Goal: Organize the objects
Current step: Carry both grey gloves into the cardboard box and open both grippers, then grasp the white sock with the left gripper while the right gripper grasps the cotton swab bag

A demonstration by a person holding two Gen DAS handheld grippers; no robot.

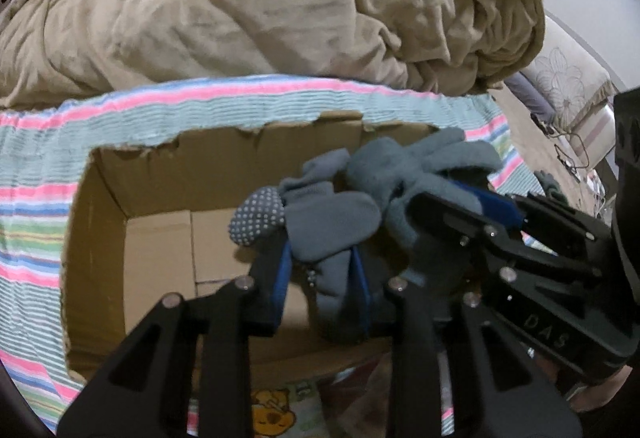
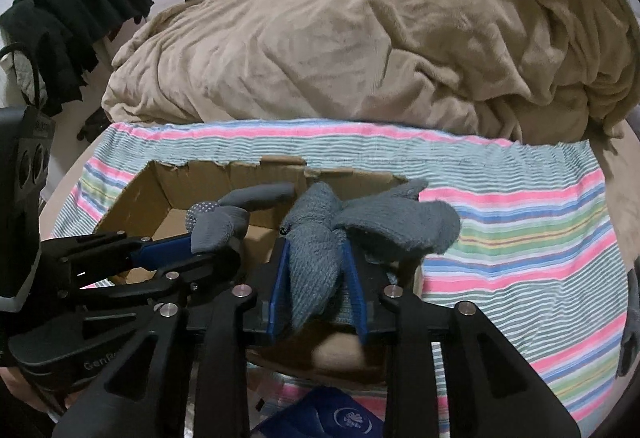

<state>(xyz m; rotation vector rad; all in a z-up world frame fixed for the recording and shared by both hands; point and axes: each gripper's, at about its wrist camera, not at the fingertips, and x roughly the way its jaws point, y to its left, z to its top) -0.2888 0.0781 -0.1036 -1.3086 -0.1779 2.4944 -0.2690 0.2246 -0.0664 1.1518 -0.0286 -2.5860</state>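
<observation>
While both tongs pinch grey gloves over cardboard box, tan blanket looms behind.

Bed covered by striped sheet of pink, teal, blue and green bands, spread flat across near half. Big rumpled beige plush blanket heaped along far side, overlapping sheet's far edge. Open brown cardboard box with torn top rim standing directly on sheet, near front edge, left of centre in right wrist view; bare cardboard floor visible inside. Small dark grey fabric item at far right edge of sheet, cut off by lens rim, identity unclear.
</observation>
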